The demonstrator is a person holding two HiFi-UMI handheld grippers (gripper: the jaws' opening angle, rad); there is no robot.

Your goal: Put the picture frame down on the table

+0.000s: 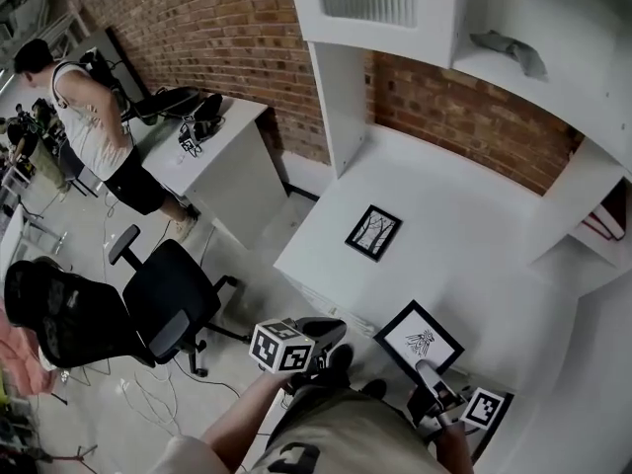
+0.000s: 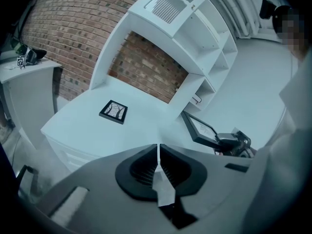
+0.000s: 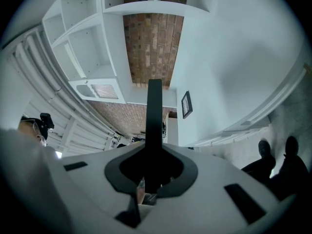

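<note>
My right gripper (image 1: 432, 381) is shut on the lower corner of a black picture frame (image 1: 419, 339) with a white mat and a small dark drawing. The frame is tilted over the near part of the white desk (image 1: 464, 255). In the right gripper view the held frame (image 3: 154, 116) runs edge-on between the jaws of the right gripper (image 3: 154, 147). A second black frame (image 1: 374, 232) lies flat further back on the desk. My left gripper (image 1: 321, 339) hangs by the desk's front-left edge. In the left gripper view the left gripper (image 2: 158, 147) is shut with nothing in it.
White shelving (image 1: 553, 57) rises over the desk against a brick wall (image 1: 197, 28). A black office chair (image 1: 163, 299) and cables are on the floor at left. A person (image 1: 94, 126) stands by another white desk (image 1: 217, 146) at far left.
</note>
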